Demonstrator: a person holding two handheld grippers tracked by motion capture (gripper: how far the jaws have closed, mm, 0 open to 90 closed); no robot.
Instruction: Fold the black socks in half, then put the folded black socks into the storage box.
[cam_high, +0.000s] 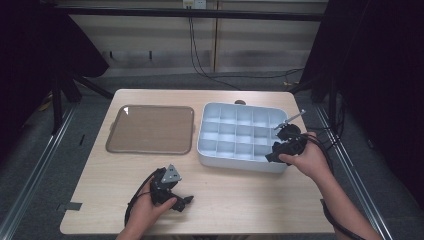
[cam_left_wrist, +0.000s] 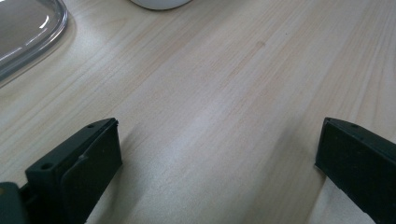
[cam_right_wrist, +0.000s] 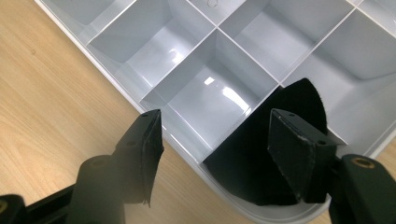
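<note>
A white box (cam_high: 240, 135) divided into several compartments stands at the table's right; in the right gripper view I see its near corner (cam_right_wrist: 196, 88). A flat black piece (cam_right_wrist: 252, 158) lies in the corner compartment and leans up its wall. My right gripper (cam_right_wrist: 215, 121) hangs open just over that corner, its right finger (cam_right_wrist: 299, 154) in front of the black piece and its left finger over the box's rim. In the high view the right gripper (cam_high: 274, 154) is at the box's near right corner. My left gripper (cam_left_wrist: 219, 128) rests open on bare wood, near the front edge (cam_high: 182, 201).
A clear, rounded-corner lid or tray (cam_high: 150, 129) lies flat to the left of the box; its edge (cam_left_wrist: 28, 32) shows in the left gripper view. Cables trail from both grippers. Dark frames and curtains flank the wooden table (cam_high: 100, 200).
</note>
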